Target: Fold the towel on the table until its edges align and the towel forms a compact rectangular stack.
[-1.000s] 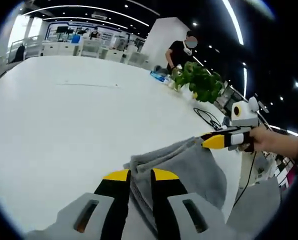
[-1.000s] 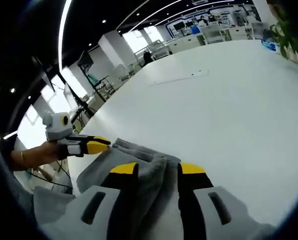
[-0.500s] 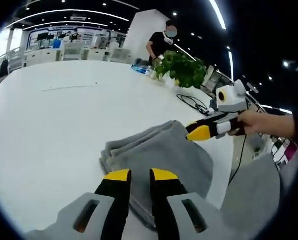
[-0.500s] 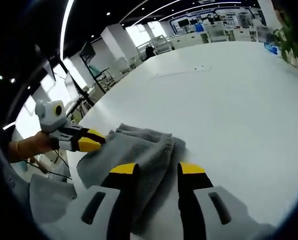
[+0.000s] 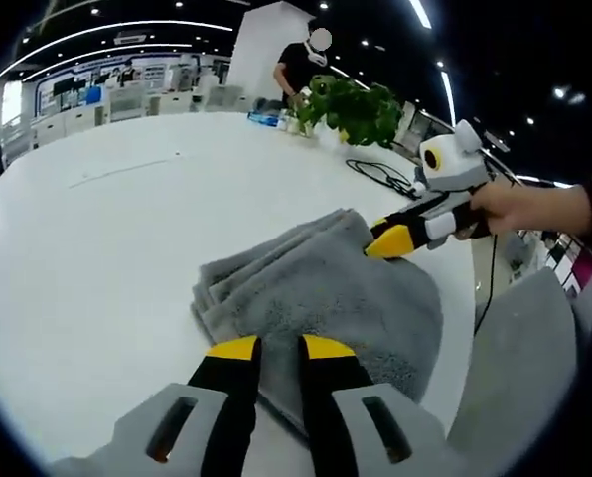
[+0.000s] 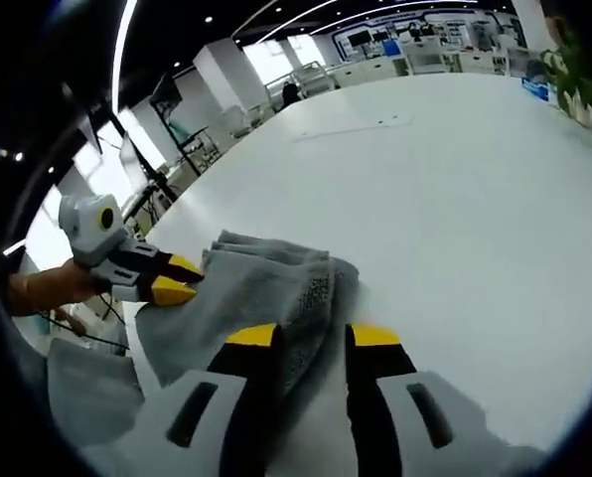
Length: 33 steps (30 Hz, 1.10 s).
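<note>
A grey towel [image 5: 316,288] lies folded in thick layers on the white table [image 5: 97,229], near its front edge. In the left gripper view my left gripper [image 5: 279,348] is at the towel's near edge, jaws close together with fabric between them. My right gripper [image 5: 387,241] comes in from the right, held by a hand [image 5: 519,207], its yellow tips pinched on the towel's far right corner. In the right gripper view the towel [image 6: 251,288] runs between my right gripper's [image 6: 311,338] jaws, and the left gripper [image 6: 172,280] pinches its left edge.
A potted plant [image 5: 356,104], a black cable [image 5: 380,177] and a standing person [image 5: 301,65] are at the table's far side. Grey clothing [image 5: 519,378] hangs past the table's right edge. Broad bare tabletop [image 6: 455,199] stretches beyond the towel.
Both views have drawn nearer over the towel. The towel has come down from a bunched, partly lifted shape and now lies flatter and wider on the table, both grippers still at its edges.
</note>
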Motion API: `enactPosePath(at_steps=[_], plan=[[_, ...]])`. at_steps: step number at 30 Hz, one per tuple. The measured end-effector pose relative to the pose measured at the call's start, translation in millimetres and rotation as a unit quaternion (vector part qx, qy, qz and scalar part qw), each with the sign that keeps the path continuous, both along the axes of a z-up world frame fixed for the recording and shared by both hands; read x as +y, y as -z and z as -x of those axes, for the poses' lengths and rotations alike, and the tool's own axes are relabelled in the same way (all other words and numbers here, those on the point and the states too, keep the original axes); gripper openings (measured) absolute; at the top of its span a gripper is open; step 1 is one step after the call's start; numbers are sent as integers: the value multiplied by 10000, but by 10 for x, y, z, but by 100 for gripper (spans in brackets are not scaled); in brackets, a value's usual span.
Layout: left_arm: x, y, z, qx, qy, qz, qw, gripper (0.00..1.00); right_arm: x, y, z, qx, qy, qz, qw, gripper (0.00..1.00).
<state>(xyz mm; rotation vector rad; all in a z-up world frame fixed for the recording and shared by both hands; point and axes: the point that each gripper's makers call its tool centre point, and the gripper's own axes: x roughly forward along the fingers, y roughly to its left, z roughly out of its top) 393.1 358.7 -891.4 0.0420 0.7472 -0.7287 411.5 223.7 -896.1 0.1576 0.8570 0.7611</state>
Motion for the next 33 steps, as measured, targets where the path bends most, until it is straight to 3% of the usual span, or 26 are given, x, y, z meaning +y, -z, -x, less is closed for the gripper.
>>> enactPosePath(at_steps=[4,6,8,11,20,24,31,33], plan=[[48,-65,-6,-200,-181,-152,9995,14,24,19,-12,-72,-88,106,9999,19],[183,-108,-98,-611,-692,-277,9953,16,15,31,-21,-48,-58,88,9999,19],[221,-47,-55,-429,-784,-304,9955,17,15,39,-14,-43,-40,57,10000,19],[244,-15,-56,-277,-1088,-2,9937,18,17,39,-10,-52,10,11,10000,18],[284,-89,-36,-289,-885,35,9956,21,-4,-34,-6,-251,-73,42,9996,21],[353,-105,-2,-174,-978,161,9949,22,-24,-99,12,-237,14,-161,9996,21],[448,-144,95,-229,-1055,125,9941,23,-123,-237,207,-550,-271,-85,9981,29],[496,-189,114,-432,-967,-77,9943,23,-147,-263,276,-553,-321,-118,9979,30]])
